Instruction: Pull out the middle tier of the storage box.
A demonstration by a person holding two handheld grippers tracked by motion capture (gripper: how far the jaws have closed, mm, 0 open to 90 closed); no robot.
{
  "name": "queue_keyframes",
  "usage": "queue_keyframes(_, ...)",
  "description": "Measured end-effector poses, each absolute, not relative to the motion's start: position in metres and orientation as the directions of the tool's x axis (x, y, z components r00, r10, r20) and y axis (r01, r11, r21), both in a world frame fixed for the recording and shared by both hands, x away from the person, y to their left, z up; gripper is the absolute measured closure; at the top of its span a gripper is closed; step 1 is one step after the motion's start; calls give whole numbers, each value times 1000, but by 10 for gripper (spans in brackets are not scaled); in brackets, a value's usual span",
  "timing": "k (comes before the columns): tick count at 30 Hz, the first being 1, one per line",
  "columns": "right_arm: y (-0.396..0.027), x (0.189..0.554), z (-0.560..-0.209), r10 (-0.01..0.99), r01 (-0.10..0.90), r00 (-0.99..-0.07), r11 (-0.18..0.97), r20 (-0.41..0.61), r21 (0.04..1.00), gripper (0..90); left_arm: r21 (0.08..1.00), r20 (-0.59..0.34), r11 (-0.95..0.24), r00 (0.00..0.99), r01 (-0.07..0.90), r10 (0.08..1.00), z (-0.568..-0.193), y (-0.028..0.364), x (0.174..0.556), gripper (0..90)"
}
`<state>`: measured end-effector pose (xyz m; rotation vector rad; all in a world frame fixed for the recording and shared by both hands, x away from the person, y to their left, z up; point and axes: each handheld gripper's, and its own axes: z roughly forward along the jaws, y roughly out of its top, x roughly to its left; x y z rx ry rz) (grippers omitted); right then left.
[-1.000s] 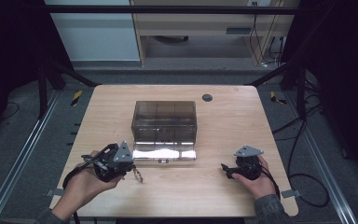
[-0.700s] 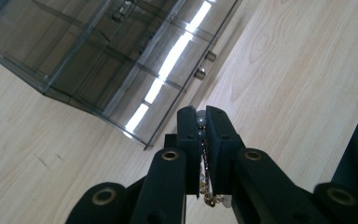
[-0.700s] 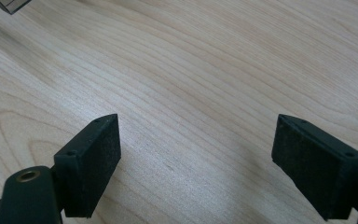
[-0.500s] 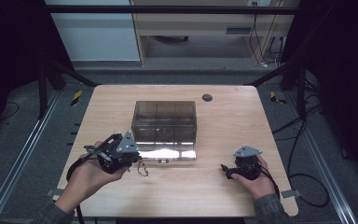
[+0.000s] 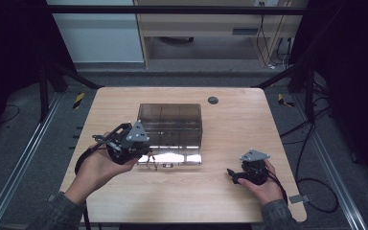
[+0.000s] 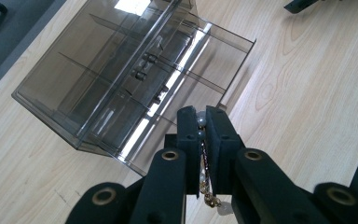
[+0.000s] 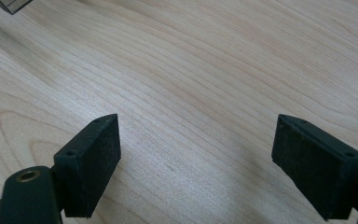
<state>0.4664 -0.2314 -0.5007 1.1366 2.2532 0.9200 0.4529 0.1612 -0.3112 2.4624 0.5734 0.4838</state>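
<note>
A smoky clear drawer box (image 5: 170,120) stands mid-table, its lowest drawer (image 5: 177,155) pulled out toward me. In the left gripper view, the box (image 6: 98,79) and its open divided drawer (image 6: 214,60) lie just ahead of the jaws. My left gripper (image 6: 203,116) is shut on a chain of pearl beads and gold links (image 6: 204,163). From above, that left gripper (image 5: 146,154) hovers at the drawer's left front corner with the chain (image 5: 150,164) dangling below. My right gripper (image 5: 231,175) rests at the right front, open and holding nothing; its jaws (image 7: 196,154) stand wide over bare wood.
A dark round grommet (image 5: 212,100) sits near the table's (image 5: 249,129) far edge. A corner of the box (image 7: 14,4) shows at the top left of the right gripper view. Cables trail on the floor to the right (image 5: 311,143).
My left gripper has lifted and moved right toward the box's open drawer, carrying the chain. The right gripper has stayed where it was.
</note>
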Motion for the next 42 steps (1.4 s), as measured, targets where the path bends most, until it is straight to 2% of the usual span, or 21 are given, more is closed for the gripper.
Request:
queue_keyframes(25, -222, 462, -500, 811, 503, -574, 462, -117, 731, 157, 565, 225, -776, 853, 279, 470, -296, 143, 478, 846)
queue_keyframes(42, -226, 463, -500, 812, 506, -575, 451, -102, 735, 152, 545, 239, -791, 853, 277, 463, -312, 127, 503, 846)
